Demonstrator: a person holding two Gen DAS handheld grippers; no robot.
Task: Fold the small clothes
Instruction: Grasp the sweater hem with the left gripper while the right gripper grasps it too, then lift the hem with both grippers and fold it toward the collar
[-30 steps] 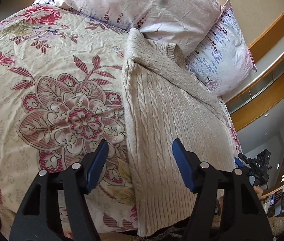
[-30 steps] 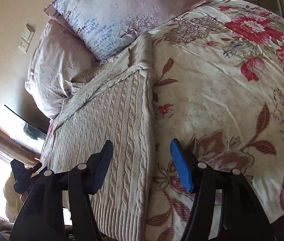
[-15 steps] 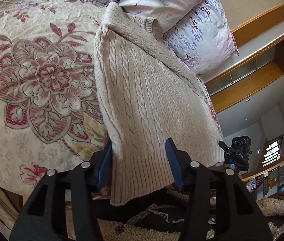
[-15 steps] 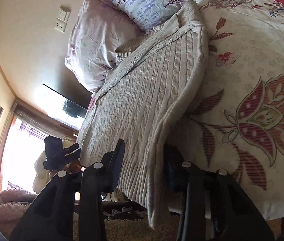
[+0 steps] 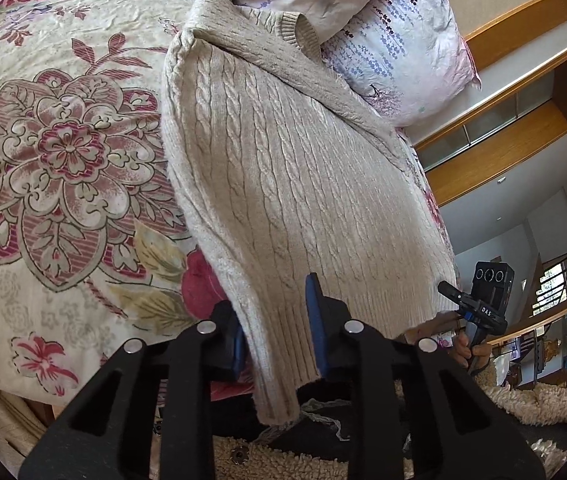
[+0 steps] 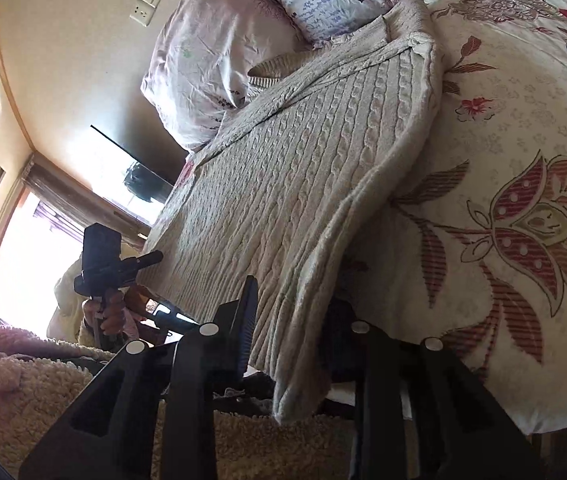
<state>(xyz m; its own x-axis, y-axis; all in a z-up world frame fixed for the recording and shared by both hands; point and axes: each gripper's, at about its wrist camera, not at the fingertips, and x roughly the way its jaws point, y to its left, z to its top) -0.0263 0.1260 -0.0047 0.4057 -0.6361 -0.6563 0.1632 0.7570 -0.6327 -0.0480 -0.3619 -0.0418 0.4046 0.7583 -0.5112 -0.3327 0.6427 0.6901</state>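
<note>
Over on the left the quilt (image 5: pixel 63 152) is spread across the bed, cream with big red and pink flowers, and it runs up to two pale pillows (image 5: pixel 395 40) printed with small purple sprigs at the head. On it lies the sweater (image 5: pixel 283 168), a cream cable knit already folded into a long strip, its ribbed neck resting against the pillows and its ribbed hem hanging just over the near edge of the bed. The left gripper (image 5: pixel 277 334) has that hem at its left corner: its jaws have just been closing and the blue pads now pinch the knit between them, the corner drooping below the fingers. Further right, past the sweater's far edge, the person's other hand (image 5: pixel 469 350) shows, wrapped round the black handle of the second tool. From the right side the same sweater (image 6: pixel 303 168) stretches away to the pillows (image 6: pixel 211 52), with the quilt (image 6: pixel 523 160) to its right. The right gripper (image 6: pixel 291 316) grips the hem's right corner; its jaws have likewise just been closing and now press on the doubled edge, which is lifted a little off the quilt. A fleecy sleeve (image 6: pixel 43 384) fills the lower left there.
</note>
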